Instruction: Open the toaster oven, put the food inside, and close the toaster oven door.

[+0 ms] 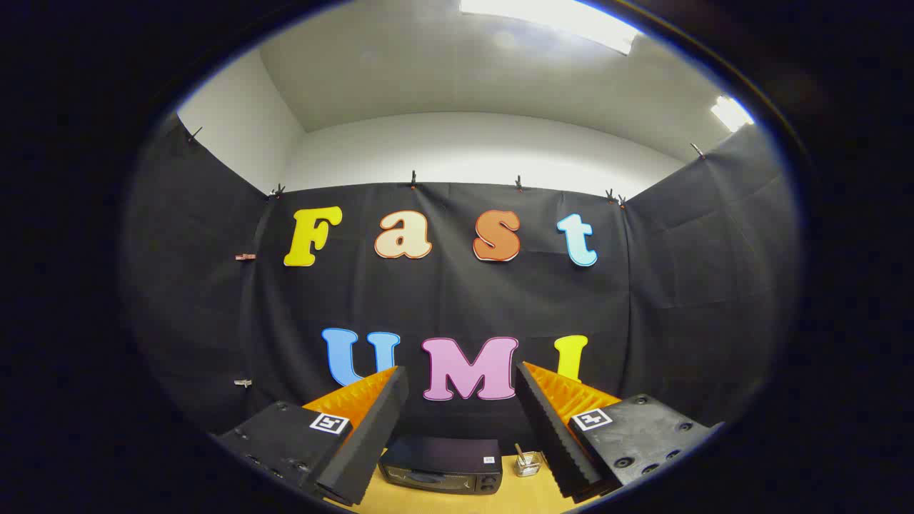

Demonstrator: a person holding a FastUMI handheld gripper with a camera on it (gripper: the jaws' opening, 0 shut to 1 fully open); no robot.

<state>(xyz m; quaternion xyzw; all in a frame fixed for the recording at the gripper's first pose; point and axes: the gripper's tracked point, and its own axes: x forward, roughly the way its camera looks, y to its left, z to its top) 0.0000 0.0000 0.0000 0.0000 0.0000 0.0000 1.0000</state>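
A black toaster oven (441, 465) stands on a wooden table (514, 496), well beyond my fingers and seen in the gap between them. Its door looks closed, with two knobs at its right side. My gripper (463, 382) is open, held high and apart from the oven, with nothing between its fingers. I see no food from here.
A small clear glass holder (527, 462) with a stick in it stands on the table just right of the oven. Black cloth walls close the booth behind and on both sides.
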